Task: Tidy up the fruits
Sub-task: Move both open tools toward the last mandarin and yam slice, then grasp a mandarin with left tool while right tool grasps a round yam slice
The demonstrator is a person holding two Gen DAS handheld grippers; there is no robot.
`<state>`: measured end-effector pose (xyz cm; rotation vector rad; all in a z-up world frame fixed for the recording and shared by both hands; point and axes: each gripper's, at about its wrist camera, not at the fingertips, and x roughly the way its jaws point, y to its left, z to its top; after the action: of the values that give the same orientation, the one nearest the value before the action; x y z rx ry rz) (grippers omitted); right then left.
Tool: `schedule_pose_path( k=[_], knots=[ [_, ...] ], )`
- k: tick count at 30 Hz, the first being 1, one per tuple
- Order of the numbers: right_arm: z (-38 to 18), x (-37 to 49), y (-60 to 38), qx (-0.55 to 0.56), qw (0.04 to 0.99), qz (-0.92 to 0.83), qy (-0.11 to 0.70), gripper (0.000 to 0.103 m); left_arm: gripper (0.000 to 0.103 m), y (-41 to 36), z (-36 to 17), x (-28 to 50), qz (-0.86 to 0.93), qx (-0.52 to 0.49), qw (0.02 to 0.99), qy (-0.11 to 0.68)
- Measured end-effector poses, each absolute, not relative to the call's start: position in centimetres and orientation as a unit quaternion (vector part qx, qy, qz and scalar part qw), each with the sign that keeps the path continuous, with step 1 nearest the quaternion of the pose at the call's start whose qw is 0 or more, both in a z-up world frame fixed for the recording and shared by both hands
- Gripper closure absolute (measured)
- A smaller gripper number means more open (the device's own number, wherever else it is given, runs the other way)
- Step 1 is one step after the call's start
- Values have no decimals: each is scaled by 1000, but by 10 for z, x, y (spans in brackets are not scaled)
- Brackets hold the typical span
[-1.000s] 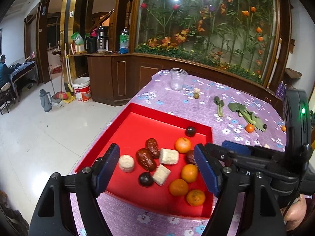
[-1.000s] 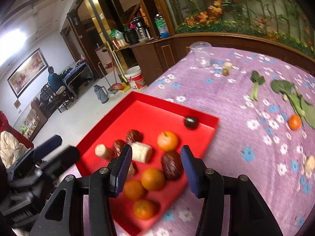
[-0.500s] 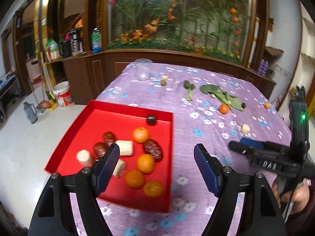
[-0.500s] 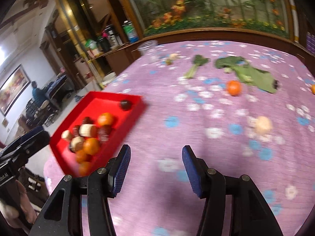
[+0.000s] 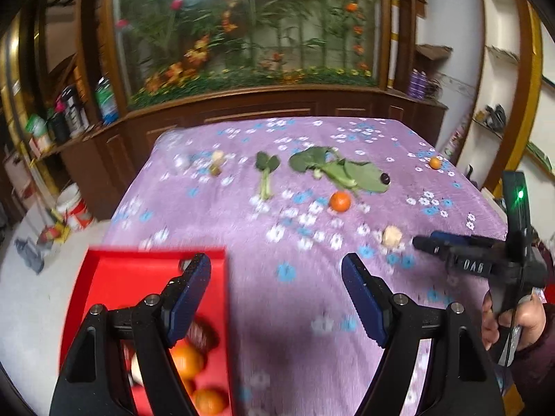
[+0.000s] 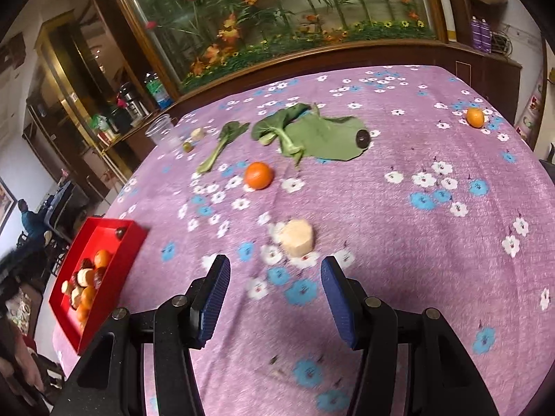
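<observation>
A red tray [image 5: 104,270] with oranges [image 5: 187,360] and dark fruits sits at the lower left, part of it under my left gripper [image 5: 275,267], which is open and empty. On the purple flowered cloth lie an orange [image 6: 258,175], a pale cut chunk [image 6: 296,237], a second orange [image 6: 474,117] near the far right edge, and a dark round fruit [image 6: 362,137] on a leaf. My right gripper [image 6: 275,270] is open just short of the pale chunk, nothing between its fingers. The red tray [image 6: 118,277] is far to its left.
Leafy greens [image 6: 312,131] and a small green stalk [image 6: 222,142] lie mid-table. A clear plastic cup [image 6: 161,130] and two small pieces [image 6: 197,134] stand at the back left. A hand [image 5: 499,322] holds the right gripper [image 5: 428,239]. A wooden planter cabinet runs behind the table.
Both grippers have swung right, away from the tray and over the cloth. The tray has slid to the left edge of both views. The pale chunk now lies just ahead of the right gripper.
</observation>
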<state>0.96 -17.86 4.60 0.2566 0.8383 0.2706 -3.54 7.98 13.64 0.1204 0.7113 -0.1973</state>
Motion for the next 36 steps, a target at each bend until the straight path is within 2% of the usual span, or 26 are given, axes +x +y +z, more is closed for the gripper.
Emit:
schedule_pose_path(
  k=[7,15,30,34,36],
  knots=[
    [35,32,-169,108,896,128,411,44,26,41,132,33,-126,96,921,357],
    [17,52,-166,95,895,121,419,44,26,3,73,100,-147,96,898,403],
    [10,58,-168,86,894,131,421,44,26,-21,21,155,-172,55,881,437],
    [9,57,-161,68,895,135,420,44,35,-26,16,156,-183,58,879,436],
    [9,57,-158,58,896,134,420,44,44,-31,16,155,-187,65,879,435]
  ],
)
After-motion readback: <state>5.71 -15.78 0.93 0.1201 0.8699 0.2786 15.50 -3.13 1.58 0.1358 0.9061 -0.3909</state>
